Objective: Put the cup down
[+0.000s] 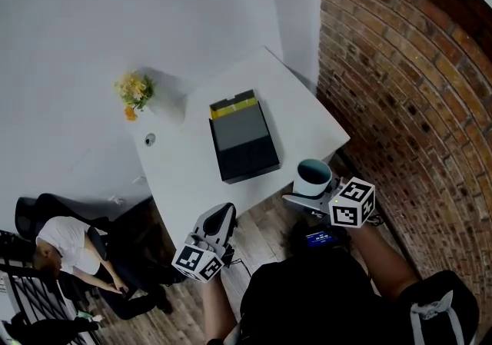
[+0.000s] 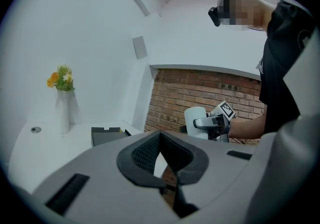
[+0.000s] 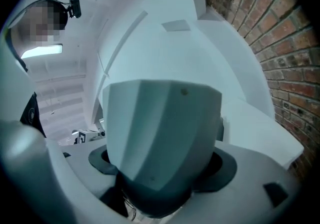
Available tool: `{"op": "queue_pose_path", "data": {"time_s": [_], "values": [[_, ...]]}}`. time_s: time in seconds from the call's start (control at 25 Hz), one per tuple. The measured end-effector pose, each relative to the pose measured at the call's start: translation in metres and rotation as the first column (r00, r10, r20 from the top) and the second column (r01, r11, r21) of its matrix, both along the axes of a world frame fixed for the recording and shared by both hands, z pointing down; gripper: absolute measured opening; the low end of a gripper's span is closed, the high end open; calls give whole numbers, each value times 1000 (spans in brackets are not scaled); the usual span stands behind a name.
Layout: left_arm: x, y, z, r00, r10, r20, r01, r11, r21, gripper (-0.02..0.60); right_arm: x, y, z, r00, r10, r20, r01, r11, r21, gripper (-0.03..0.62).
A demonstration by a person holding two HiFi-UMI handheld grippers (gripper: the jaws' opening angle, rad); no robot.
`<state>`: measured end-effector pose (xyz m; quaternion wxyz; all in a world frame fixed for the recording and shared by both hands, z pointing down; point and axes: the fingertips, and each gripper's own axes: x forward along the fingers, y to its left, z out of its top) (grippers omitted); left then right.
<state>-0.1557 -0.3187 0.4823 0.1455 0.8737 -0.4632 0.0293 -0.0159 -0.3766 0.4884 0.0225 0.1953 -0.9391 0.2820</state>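
A pale cup (image 1: 314,177) with a dark inside hangs upright at the near right edge of the white table (image 1: 300,113). My right gripper (image 1: 306,196) is shut on it from the near side. In the right gripper view the cup (image 3: 162,133) fills the middle, gripped between the dark pads. I cannot tell if its base touches the table. My left gripper (image 1: 223,215) hovers at the table's near edge, left of the cup, shut on nothing. From the left gripper view, the cup (image 2: 196,119) shows at the right in front of the brick wall.
A black open box (image 1: 244,144) with yellow contents lies mid-table. A white vase of yellow flowers (image 1: 137,97) and a small round object (image 1: 149,139) stand at the far left. A brick wall (image 1: 415,105) runs along the right. A seated person (image 1: 65,247) is at lower left.
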Motion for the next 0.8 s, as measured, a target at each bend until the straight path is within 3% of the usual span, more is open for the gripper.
{"op": "queue_pose_path", "data": {"time_s": [0.44,0.8], "values": [[-9,-26,6,1000,10,-1,-10,1000,-15,8,-15,-25,6,1000,-1,9,1,1000,-24,397],[-5,-26,5,995,95,-31,-96,995,-5,8,-47,-22,-2,1000,-10,-10,10,1000,-5,397]]}}
